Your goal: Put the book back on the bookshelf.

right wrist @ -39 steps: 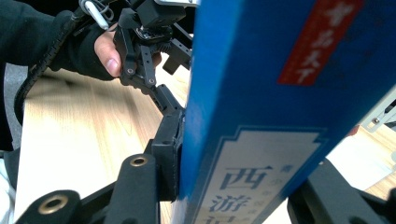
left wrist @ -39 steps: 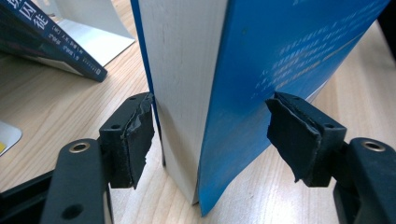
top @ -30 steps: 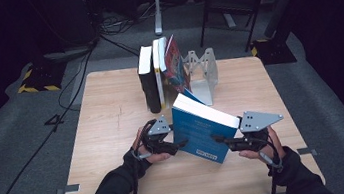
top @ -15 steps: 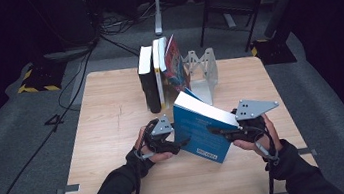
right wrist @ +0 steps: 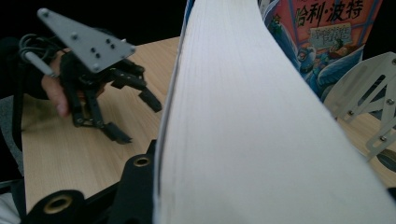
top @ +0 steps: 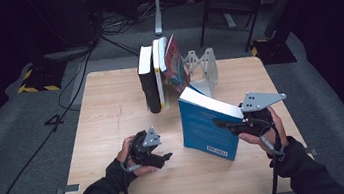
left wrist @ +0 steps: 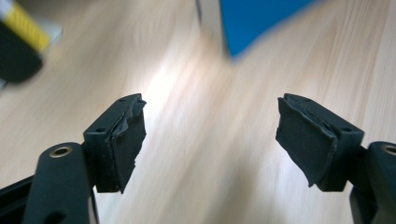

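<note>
Likely fairly heavy for its size and stiff as a closed block, judging by the thick blue book (top: 205, 133); glossy cover probably slick, and pages apt to fan or let the block sag if pinched by one cover alone. Best taken across the full thickness, both covers and the page block together, near the top of the open edge and square to the covers, so nothing twists. Stands tilted on end over the right front of the counter (top: 111, 110), just in front of the row of standing books (top: 159, 73) and the metal bookend (top: 204, 70), apart from both; cannot tell whether its lower edge touches the wood. Clamped at the upper fore-edge by the right gripper (top: 229, 124), fingers set about a book's thickness apart and just been closing on it, white page block (right wrist: 261, 130) between them. Well to the left of the book, the left gripper (top: 160, 158), low over the bare counter: fingers spread wide, just been opening, nothing between them, touching nothing, with only a corner of blue cover (left wrist: 261, 23) ahead.
</note>
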